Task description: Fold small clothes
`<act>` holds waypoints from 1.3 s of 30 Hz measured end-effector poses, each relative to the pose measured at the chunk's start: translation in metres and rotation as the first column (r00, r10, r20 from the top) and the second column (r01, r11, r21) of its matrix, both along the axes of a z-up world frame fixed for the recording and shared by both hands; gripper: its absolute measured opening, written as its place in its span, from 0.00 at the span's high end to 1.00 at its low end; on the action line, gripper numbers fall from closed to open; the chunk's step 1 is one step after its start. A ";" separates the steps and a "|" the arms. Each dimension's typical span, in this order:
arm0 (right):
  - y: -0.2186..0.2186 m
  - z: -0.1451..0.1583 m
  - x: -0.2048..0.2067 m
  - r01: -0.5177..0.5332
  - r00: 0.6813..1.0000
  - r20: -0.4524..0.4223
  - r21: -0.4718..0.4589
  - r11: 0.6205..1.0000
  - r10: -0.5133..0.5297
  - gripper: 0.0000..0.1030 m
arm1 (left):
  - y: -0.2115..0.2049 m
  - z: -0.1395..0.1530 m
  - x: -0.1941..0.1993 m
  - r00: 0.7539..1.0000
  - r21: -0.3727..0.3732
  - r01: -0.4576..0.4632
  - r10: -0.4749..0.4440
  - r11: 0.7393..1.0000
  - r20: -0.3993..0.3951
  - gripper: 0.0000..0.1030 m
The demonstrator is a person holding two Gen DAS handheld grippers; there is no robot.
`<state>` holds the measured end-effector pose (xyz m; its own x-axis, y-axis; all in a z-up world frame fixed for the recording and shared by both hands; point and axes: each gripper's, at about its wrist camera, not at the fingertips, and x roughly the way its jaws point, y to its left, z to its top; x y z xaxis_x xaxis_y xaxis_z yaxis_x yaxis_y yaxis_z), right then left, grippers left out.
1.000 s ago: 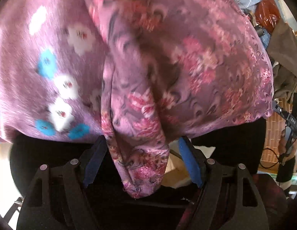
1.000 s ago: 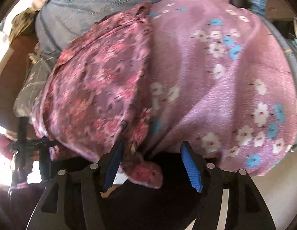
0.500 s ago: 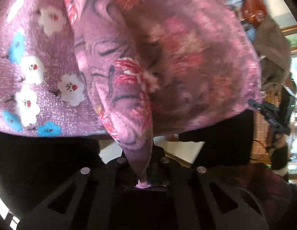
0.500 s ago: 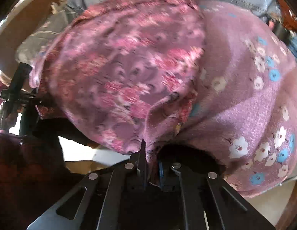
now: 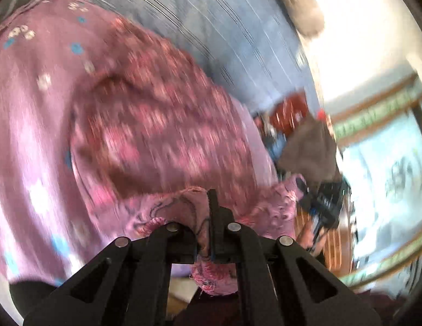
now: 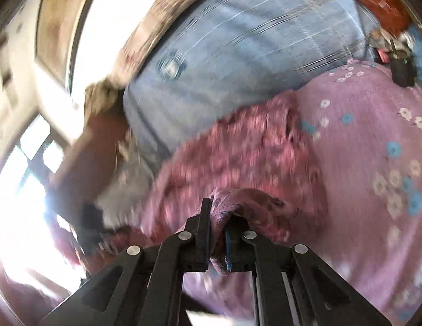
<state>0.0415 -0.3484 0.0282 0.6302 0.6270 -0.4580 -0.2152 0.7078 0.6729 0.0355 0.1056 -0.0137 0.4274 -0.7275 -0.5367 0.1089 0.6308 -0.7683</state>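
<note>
A small pink-and-purple floral garment [image 5: 162, 125] lies on a mauve sheet with white and blue flowers [image 5: 28, 114]. My left gripper [image 5: 204, 233] is shut on the garment's near edge, with cloth bunched between the fingers. My right gripper [image 6: 217, 233] is shut on another part of the same garment [image 6: 238, 163], a fold of cloth pinched between its fingers. Both views are motion-blurred. The mauve sheet fills the right of the right wrist view [image 6: 374, 149].
A light blue checked cloth [image 5: 238, 27] lies beyond the garment; it also shows in the right wrist view [image 6: 251, 49]. Brown and red clutter [image 5: 306, 141] sits at the right. A bright window [image 6: 26, 203] is at the left.
Both grippers closed on the garment's edge about half a second ago. They have since lifted and swung with it, so the blue cloth and room beyond have come into view.
</note>
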 end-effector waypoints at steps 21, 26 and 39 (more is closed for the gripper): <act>-0.014 -0.075 0.228 0.257 0.926 -0.326 0.185 0.949 -0.187 0.79 | 0.051 -0.074 0.224 0.922 -0.043 -0.283 0.259 0.958 -0.288 0.88; 0.009 -0.072 0.236 0.120 0.948 -0.312 0.151 0.981 -0.068 0.58 | 0.048 -0.048 0.218 0.944 -0.114 -0.284 0.256 0.952 -0.208 0.51; -0.050 -0.058 0.245 0.409 0.891 -0.242 0.060 0.911 -0.384 0.55 | 0.100 -0.031 0.250 0.918 0.049 -0.354 0.357 0.934 -0.173 0.39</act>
